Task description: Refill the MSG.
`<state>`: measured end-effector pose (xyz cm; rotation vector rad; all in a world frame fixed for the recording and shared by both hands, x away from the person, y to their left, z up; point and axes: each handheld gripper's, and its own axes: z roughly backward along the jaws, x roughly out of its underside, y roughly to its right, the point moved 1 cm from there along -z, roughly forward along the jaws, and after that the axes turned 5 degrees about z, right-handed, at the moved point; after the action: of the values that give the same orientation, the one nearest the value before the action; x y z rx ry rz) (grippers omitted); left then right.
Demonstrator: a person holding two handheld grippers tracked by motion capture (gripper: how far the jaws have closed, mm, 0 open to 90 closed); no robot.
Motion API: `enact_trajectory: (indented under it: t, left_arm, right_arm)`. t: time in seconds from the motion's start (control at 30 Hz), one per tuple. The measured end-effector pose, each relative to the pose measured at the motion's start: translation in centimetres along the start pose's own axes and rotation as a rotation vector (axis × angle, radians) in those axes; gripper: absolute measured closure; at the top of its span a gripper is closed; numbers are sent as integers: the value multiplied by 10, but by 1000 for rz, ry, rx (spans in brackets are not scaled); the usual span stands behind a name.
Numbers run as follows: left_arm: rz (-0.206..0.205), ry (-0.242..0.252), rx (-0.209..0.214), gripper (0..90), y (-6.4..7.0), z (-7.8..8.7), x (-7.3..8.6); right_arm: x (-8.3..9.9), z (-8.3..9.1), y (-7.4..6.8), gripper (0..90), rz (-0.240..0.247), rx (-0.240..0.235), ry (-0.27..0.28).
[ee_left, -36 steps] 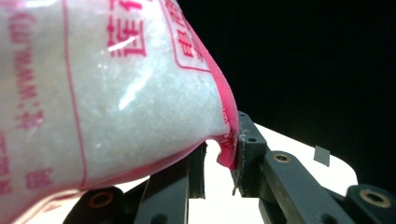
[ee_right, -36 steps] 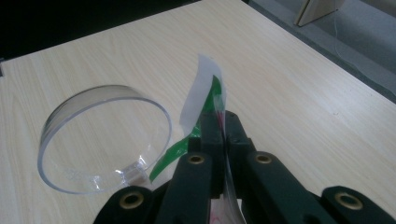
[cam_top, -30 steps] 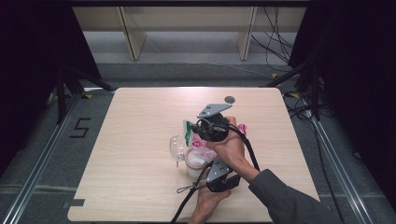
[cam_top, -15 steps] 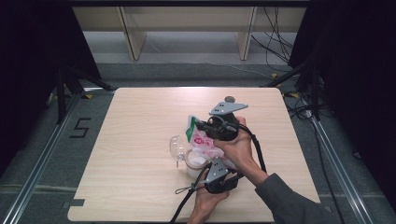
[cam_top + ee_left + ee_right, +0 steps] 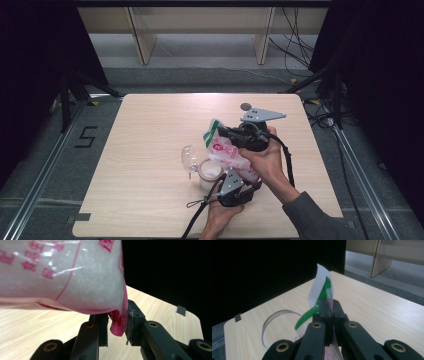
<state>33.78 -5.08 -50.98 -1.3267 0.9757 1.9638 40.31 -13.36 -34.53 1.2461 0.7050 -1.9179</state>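
A clear plastic bag (image 5: 226,149) of white granules with red print and a green-and-white top hangs slanted above the table, held at both ends. My right gripper (image 5: 221,131) is shut on its top edge; in the right gripper view the green strip (image 5: 322,287) sticks up from the closed gripper (image 5: 331,307). My left gripper (image 5: 248,179) is shut on the bag's lower pink corner; in the left gripper view the seam (image 5: 117,326) sits between the jaws under the bulging bag (image 5: 62,277). Below the bag stands an open clear jar (image 5: 210,172) with its lid (image 5: 189,159) swung aside.
The light wooden table (image 5: 150,130) has bare room to the left and far side. A small dark disc (image 5: 246,106) lies near the far edge. Cables trail from both grippers toward the near edge. Shelf legs stand on the floor beyond the table.
My right gripper has moved right and slightly up with the bag's top, stretching the bag into a steeper slant over the jar. The left gripper has stayed near the front.
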Motion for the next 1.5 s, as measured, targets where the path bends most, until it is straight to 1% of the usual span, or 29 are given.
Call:
enact_trajectory:
  t: [0.07, 0.1, 0.13, 0.17, 0.2, 0.23, 0.27, 0.47, 0.53, 0.57, 0.63, 0.7, 0.73, 0.77, 0.8, 0.9, 0.93, 1.0, 1.1, 1.13, 1.17, 1.2, 1.27, 1.33, 1.37, 1.4, 1.43, 1.47, 1.5]
  left_arm:
    - [10, 0, -1, 738, -1, -1, 0]
    - [7, -3, -2, 738, -1, -2, 0]
    - [-9, -5, -8, 737, -2, -2, 0]
    - [-8, -1, -14, 736, -2, -2, 0]
    - [9, -11, -10, 735, -1, -1, 0]
    - [7, -12, -16, 731, -1, -1, 0]
    - [26, -12, -8, 727, 0, -2, 1]
    - [23, -20, -23, 727, 0, -1, 1]
    - [24, -21, -25, 727, 1, -1, 1]
    - [10, -20, -28, 732, 1, -1, 1]
    - [-12, -23, -28, 759, 3, -3, 1]
    - [7, -33, -31, 755, 4, -3, 2]
    - [8, -36, -31, 752, 4, -4, 3]
    - [5, -37, -25, 750, 3, -4, 3]
    - [10, -40, -36, 748, 3, -4, 4]
    - [17, -47, -35, 744, 2, -4, 4]
    - [17, -45, -35, 743, 3, -4, 4]
    - [26, -45, -31, 736, 2, -4, 5]
    - [26, -47, -40, 724, 2, -2, 4]
    - [28, -37, -28, 717, 2, -2, 4]
    - [24, -42, -40, 713, 2, -1, 4]
    - [24, -41, -41, 712, 2, -1, 4]
    - [33, -33, -31, 711, 2, -3, 5]
    - [30, -52, -42, 704, 1, -2, 6]
    - [33, -49, -29, 703, 1, -3, 7]
    - [38, -55, -45, 703, 2, -3, 7]
    - [35, -58, -43, 702, 1, -4, 8]
    - [36, -64, -37, 701, 1, -5, 9]
    - [41, -74, -46, 700, 2, -4, 9]
  right_arm:
    - [1, 5, 2, 900, 9, 10, 16]
    - [2, 7, 1, 900, -24, 0, 18]
    - [3, 8, 3, 900, -6, -4, 33]
    - [4, 12, 2, 900, -47, -4, 29]
    - [5, 14, 2, 900, -62, -9, 40]
    - [5, 15, 5, 900, -35, -7, 63]
    - [6, 18, 5, 900, -48, -11, 66]
    - [10, 30, 7, 900, -91, -10, 110]
    - [11, 34, 9, 900, -79, -6, 122]
    - [11, 36, 9, 900, -93, -13, 122]
    - [14, 37, 9, 900, -94, -5, 119]
    - [15, 37, 9, 900, -91, -6, 120]
    - [16, 37, 9, 900, -104, -6, 112]
    - [17, 37, 11, 900, -92, -3, 121]
    - [18, 39, 11, 900, -111, -9, 116]
    - [21, 41, 13, 900, -107, -9, 135]
    - [22, 42, 12, 900, -122, -11, 135]
    - [23, 45, 12, 900, -124, -11, 126]
    - [24, 49, 13, 900, -131, -9, 150]
    - [24, 51, 14, 900, -128, -13, 143]
    - [25, 51, 14, 900, -132, -12, 173]
    - [26, 53, 15, 900, -138, -10, 174]
    - [28, 55, 16, 900, -141, -10, 181]
    - [31, 56, 16, 900, -161, -13, 193]
    - [33, 57, 17, 900, -159, -15, 196]
    - [35, 58, 16, 900, -167, -14, 196]
    - [36, 58, 18, 900, -164, -9, 196]
    - [38, 59, 17, 900, -187, -14, 198]
    - [40, 59, 19, 900, -164, -11, 209]
